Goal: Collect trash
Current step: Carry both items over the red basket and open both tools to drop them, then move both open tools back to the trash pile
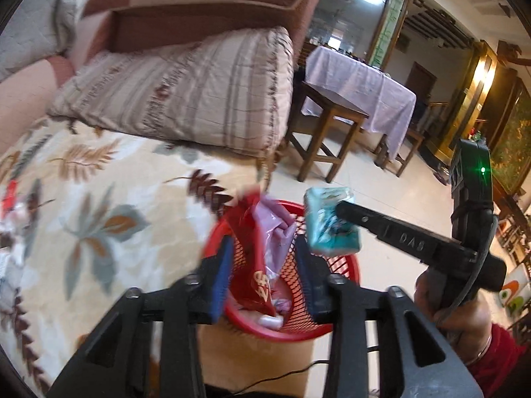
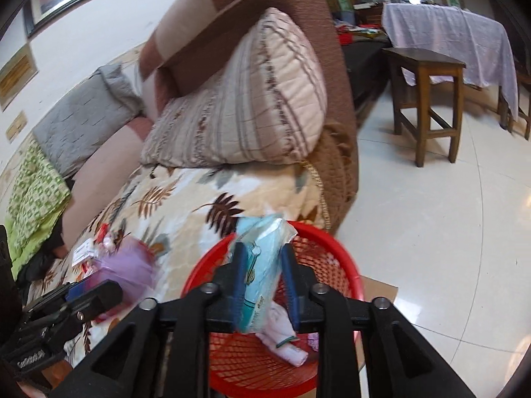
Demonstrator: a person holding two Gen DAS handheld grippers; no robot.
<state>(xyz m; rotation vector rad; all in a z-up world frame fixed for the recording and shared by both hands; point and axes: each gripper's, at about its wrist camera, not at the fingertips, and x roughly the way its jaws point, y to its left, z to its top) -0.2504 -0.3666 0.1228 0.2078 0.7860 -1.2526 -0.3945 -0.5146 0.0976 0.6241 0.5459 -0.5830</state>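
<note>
A red mesh basket (image 1: 345,265) (image 2: 335,248) stands on the floor beside the sofa. My left gripper (image 1: 264,245) is above it, with a bundle of a red wrapper (image 1: 259,285) and a purple plastic bag (image 1: 275,229) filling the gap between its blue pads. In the right wrist view the left gripper (image 2: 99,290) shows at the lower left with the blurred purple bag (image 2: 129,265) at its tip. My right gripper (image 2: 263,248) is shut on a teal tissue pack (image 2: 262,232) (image 1: 328,229) over the basket's near rim. A white cloth (image 2: 285,341) lies in the basket.
The sofa's floral blanket (image 1: 99,199) bears more small wrappers (image 2: 93,248) (image 1: 13,195) and a striped pillow (image 2: 239,99). A wooden stool (image 2: 428,99) and a table under a lilac cloth (image 2: 448,33) stand on the tiled floor. A person's hand (image 1: 458,315) holds the right gripper.
</note>
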